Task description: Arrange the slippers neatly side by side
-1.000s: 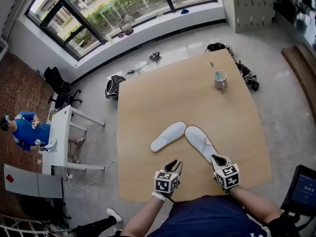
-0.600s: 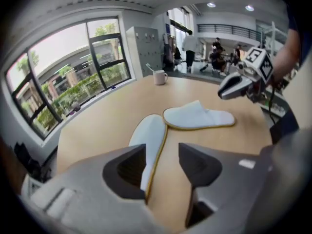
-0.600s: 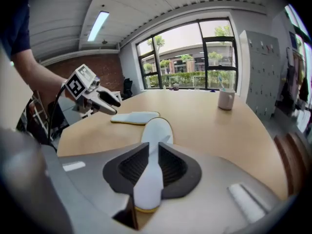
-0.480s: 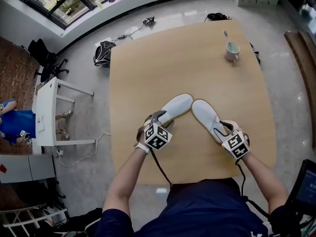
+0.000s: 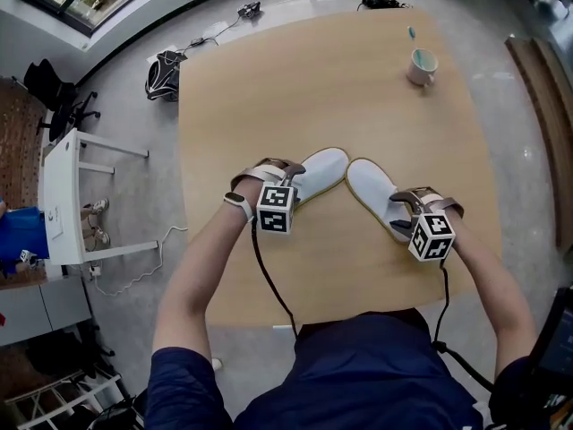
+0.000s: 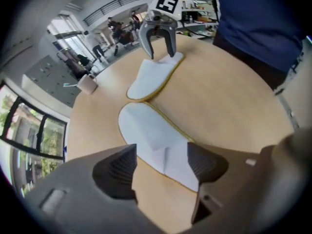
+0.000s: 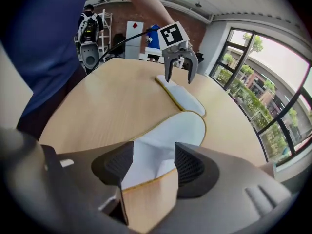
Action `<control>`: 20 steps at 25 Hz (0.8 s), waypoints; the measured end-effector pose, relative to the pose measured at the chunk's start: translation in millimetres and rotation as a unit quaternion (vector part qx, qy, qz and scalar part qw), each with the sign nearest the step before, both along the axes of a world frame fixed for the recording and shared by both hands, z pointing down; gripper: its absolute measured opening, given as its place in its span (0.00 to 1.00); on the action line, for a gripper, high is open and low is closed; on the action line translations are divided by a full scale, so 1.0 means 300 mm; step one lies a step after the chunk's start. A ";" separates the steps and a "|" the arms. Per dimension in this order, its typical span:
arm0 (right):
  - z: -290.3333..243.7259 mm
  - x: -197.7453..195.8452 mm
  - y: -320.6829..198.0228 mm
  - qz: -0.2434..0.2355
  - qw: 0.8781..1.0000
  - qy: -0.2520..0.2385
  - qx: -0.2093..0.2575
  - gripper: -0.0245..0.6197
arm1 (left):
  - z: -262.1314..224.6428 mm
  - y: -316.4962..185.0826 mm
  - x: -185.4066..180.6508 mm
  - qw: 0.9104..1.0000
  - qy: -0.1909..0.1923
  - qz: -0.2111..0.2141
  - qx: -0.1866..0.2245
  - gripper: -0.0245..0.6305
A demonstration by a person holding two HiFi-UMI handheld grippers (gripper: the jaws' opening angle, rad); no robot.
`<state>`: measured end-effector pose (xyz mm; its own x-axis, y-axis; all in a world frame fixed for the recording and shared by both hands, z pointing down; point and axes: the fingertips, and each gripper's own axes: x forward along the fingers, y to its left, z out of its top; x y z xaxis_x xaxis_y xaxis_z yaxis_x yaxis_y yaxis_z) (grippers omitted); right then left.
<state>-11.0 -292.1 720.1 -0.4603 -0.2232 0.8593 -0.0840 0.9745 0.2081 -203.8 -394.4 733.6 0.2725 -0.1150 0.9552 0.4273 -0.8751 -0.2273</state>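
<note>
Two white slippers with yellow edging lie in a V on the wooden table [image 5: 269,97], toes nearly touching. My left gripper [image 5: 279,170] stands over the heel of the left slipper [image 5: 322,170]. Its jaws have just been opening, and in the left gripper view the slipper's heel [image 6: 156,140] lies between the open pads [image 6: 117,172], apart from them. My right gripper [image 5: 407,213] straddles the heel of the right slipper [image 5: 369,188]. Its jaws have also just been opening, with the heel [image 7: 163,138] between its pads [image 7: 190,167]. Each gripper view shows the other gripper [image 6: 158,43] [image 7: 178,67] at the far slipper.
A pale mug [image 5: 421,65] stands near the table's far right corner. A white side table [image 5: 63,195] is on the floor to the left, and a dark bag [image 5: 161,70] lies beyond the table's far left corner. My body is at the near edge.
Both grippers have moved from the table's near edge up to the slippers' heels and sunk toward them. Both wrists have rolled and both pairs of jaws have spread.
</note>
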 end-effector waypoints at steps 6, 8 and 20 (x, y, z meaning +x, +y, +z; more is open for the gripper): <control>0.066 0.018 0.008 0.029 0.998 -0.006 -0.053 0.46 | 0.071 0.027 -0.010 0.997 -0.046 0.003 -0.060 0.53; 0.064 0.019 0.014 0.057 0.995 -0.024 -0.073 0.46 | 0.067 0.048 -0.008 0.995 -0.037 -0.029 -0.093 0.50; 0.062 -0.002 -0.001 0.121 0.985 -0.046 -0.112 0.45 | 0.059 0.092 0.002 0.970 0.026 -0.178 -0.162 0.50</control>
<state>-11.5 -292.6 738.7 -0.4952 -0.1460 0.8564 -0.3274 0.9445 -0.0283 -203.2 -366.8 751.3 0.3204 0.0935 0.9427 0.0807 -0.9942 0.0712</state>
